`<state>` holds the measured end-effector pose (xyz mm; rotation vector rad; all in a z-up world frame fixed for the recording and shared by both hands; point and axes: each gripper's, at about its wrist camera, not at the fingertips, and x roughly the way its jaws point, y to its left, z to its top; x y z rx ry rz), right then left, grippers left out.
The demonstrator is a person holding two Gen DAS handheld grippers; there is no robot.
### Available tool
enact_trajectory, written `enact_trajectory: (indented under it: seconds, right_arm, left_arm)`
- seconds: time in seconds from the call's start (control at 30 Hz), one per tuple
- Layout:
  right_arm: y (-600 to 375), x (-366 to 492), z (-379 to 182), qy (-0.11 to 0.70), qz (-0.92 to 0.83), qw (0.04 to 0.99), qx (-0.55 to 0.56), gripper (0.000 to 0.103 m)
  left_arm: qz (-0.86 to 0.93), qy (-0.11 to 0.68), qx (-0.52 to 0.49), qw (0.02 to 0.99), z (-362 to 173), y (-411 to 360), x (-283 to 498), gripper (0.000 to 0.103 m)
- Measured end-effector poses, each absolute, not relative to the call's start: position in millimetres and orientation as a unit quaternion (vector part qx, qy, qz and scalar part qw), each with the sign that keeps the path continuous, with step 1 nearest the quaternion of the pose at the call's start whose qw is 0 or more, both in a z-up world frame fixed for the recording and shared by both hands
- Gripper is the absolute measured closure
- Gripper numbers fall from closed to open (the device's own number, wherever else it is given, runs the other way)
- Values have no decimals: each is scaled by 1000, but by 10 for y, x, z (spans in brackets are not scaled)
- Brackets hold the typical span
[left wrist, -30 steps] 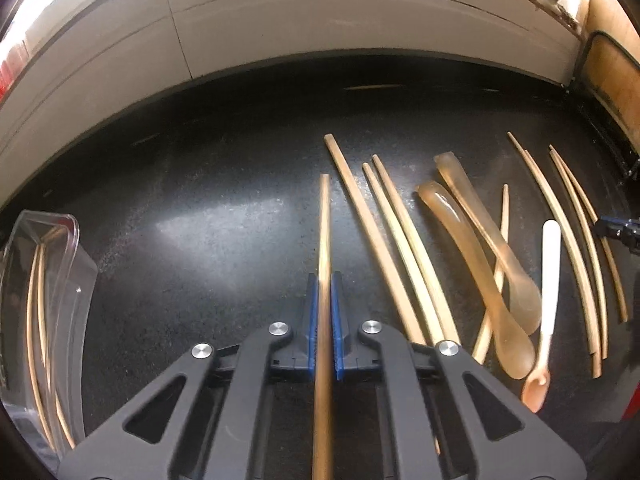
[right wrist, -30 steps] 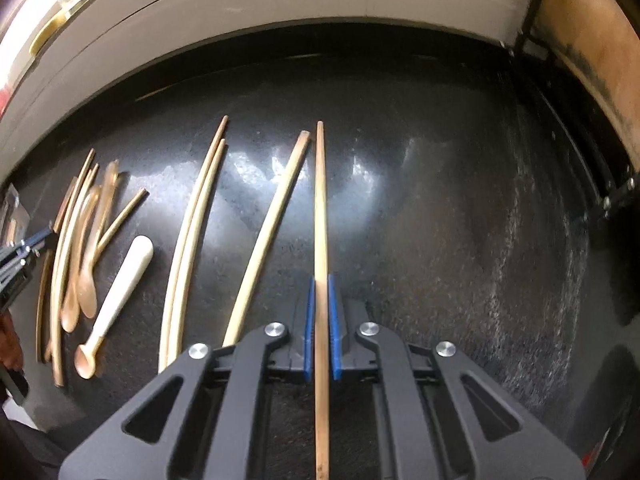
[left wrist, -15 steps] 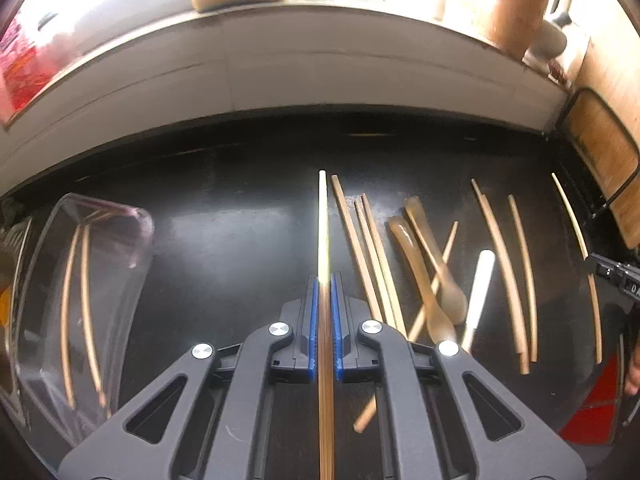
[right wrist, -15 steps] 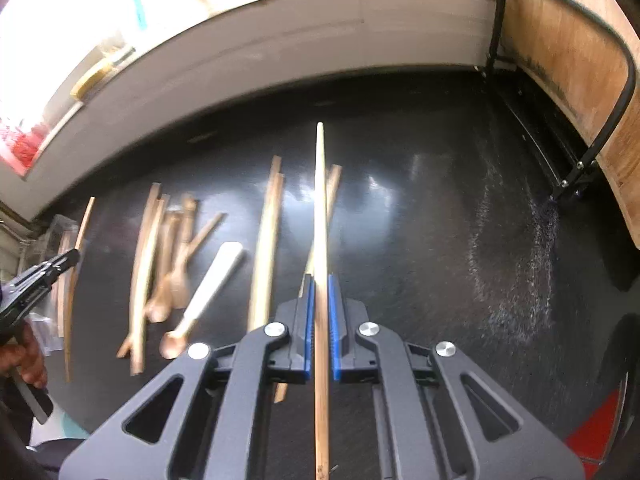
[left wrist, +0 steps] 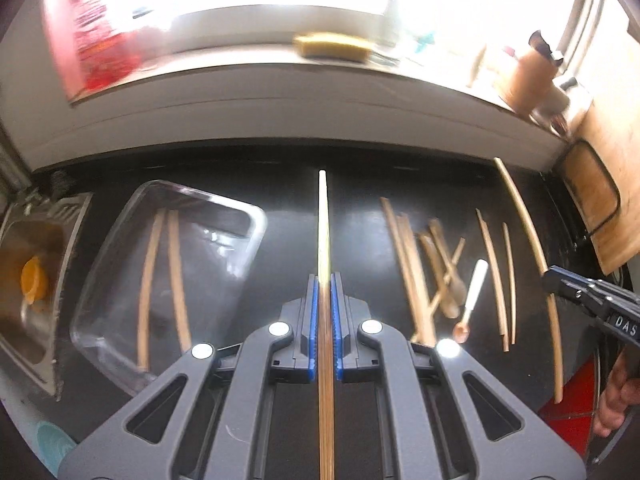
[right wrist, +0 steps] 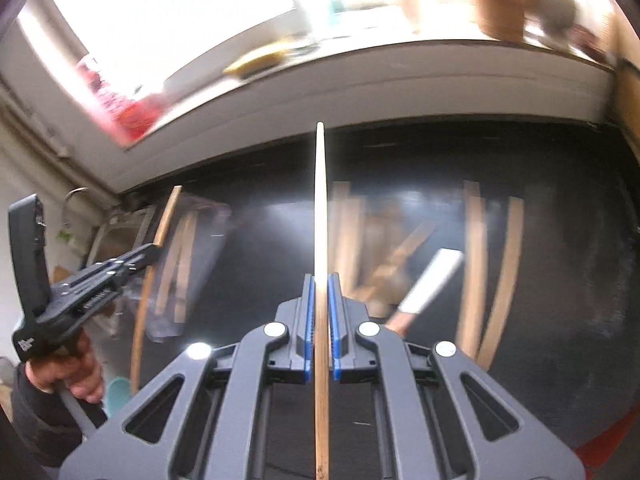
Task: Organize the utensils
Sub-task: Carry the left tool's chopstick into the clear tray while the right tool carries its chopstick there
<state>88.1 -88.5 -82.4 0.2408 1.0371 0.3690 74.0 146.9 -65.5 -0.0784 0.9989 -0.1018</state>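
Setting: a kitchen, with a glossy black surface (left wrist: 280,208) running below a white sill and a bright, washed-out window.

Left gripper (left wrist: 325,280): raised above the surface, its blue-lined jaws clamped on a bamboo chopstick (left wrist: 323,220) that runs straight ahead along the middle of the left wrist view.

Right gripper (right wrist: 320,280): also raised, jaws clamped on a second chopstick (right wrist: 320,200) that points toward the sill; in the left wrist view its black nose appears at the right edge, with that long stick hanging through it.

Clear tray (left wrist: 120,280): a transparent rectangular container on the surface to the left of the left gripper, with two chopsticks (left wrist: 160,272) lying side by side inside it.

Loose utensils: to the right of the left gripper, several bamboo sticks (left wrist: 408,264) lie scattered on the surface; among them are two pale spoons (left wrist: 444,272) crossed over a stick and a small white-handled spoon (left wrist: 474,292), its bowl nearest the camera.

Further sticks (left wrist: 494,268): just right of the white-handled spoon, apart from the crossed group.

Sink (left wrist: 32,280): steel basin at the far left, beside the tray, holding something orange.

Sill: a yellow sponge (left wrist: 332,46) and a brown pot (left wrist: 528,76), both blurred.

Right wrist view: heavily blurred, so the utensils on the surface show only as smears.
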Motion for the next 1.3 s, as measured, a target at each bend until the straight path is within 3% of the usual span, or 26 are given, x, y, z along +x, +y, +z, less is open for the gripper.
enact_trajectory:
  seconds: [0.3, 0.53, 1.07, 1.3]
  right_arm:
    - [781, 1058, -716, 501, 261, 815, 131, 95]
    - [1659, 1250, -951, 535, 267, 790, 138, 95]
    - [2195, 1612, -1786, 603, 224, 755, 124, 95]
    - [2221, 1727, -1855, 609, 214, 754, 124, 95]
  left_arm:
    - [14, 468, -57, 882, -509, 2832, 688, 97]
    - [22, 485, -70, 872, -728, 3287, 822, 97]
    - [-1, 524, -76, 848, -1561, 3511, 1341, 97]
    - [3, 527, -79, 846, -1726, 3569, 1460, 97]
